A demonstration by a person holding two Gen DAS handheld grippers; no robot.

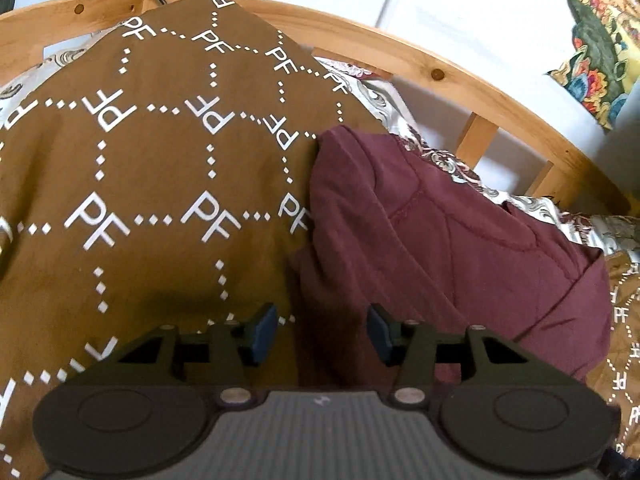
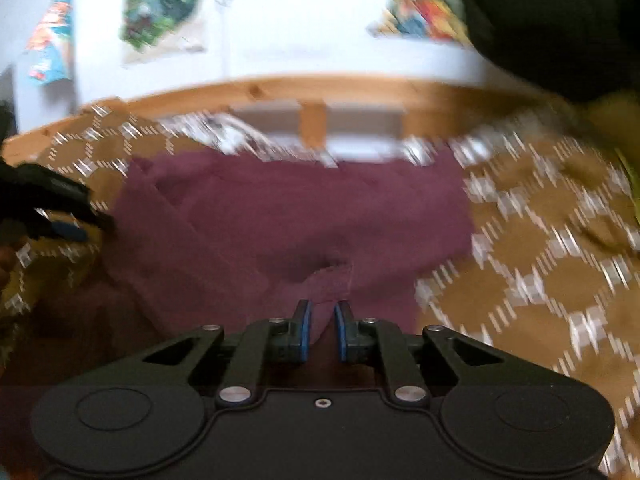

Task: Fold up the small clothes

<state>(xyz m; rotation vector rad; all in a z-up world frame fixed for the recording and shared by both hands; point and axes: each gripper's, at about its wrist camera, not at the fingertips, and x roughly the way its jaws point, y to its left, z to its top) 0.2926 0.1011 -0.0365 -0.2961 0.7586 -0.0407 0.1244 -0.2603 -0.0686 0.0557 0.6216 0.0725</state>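
Left gripper (image 1: 322, 330): jaws standing wide apart, gripping nothing, hovering over the left edge of the maroon garment (image 1: 440, 240). Right gripper (image 2: 322, 330): jaws nearly together, pinching a flap of the maroon garment (image 2: 296, 216) at its near edge, fabric passing between the blue pads (image 2: 305, 330). Garment lying partly folded on a brown PF-monogram blanket (image 1: 152, 160) spread over the bed, toward the far side near the wooden bed rail (image 1: 400, 54). Right-wrist view blurring heavily. Paisley sheet (image 1: 380, 92) showing beyond the blanket; colourful posters (image 2: 160, 4) hanging on the white wall.
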